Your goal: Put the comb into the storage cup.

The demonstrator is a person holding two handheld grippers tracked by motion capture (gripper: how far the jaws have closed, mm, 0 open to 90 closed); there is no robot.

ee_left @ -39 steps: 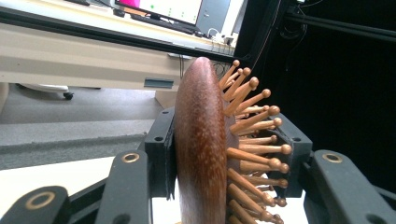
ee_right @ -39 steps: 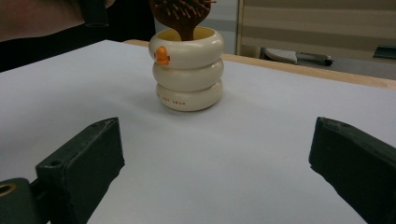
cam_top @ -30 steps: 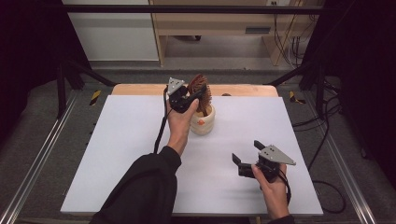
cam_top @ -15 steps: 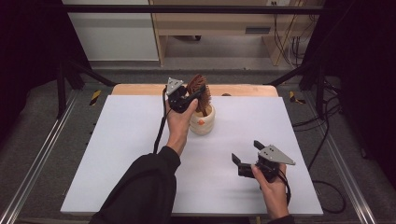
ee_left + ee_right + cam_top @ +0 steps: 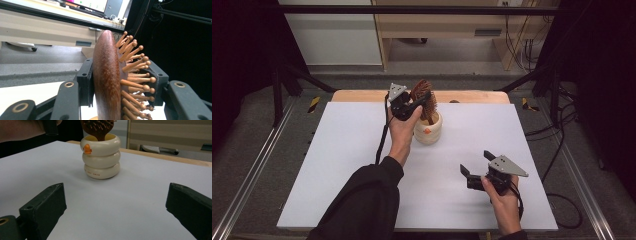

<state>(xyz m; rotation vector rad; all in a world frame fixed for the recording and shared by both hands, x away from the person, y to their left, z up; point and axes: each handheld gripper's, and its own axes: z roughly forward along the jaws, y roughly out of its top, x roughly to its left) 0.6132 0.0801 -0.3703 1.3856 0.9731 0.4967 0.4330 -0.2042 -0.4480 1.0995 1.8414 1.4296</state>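
Note:
A brown wooden hairbrush (image 5: 426,95) stands with its handle down in a cream ringed cup (image 5: 429,132) at the back middle of the white table. My left gripper (image 5: 420,102) is shut on the brush head. In the left gripper view one pad (image 5: 86,80) lies against the smooth back of the hairbrush (image 5: 106,80) and the other presses on the bristle side. My right gripper (image 5: 476,163) rests low at the front right, open, nothing between its jaws. Its view looks across the table at the cup (image 5: 101,157) with the hairbrush (image 5: 97,128) in it.
The white table top (image 5: 337,165) has a wooden strip (image 5: 362,95) along its far edge. Metal rails (image 5: 252,170) run along both sides, and cables (image 5: 557,150) hang at the right. A desk and shelving stand beyond the table.

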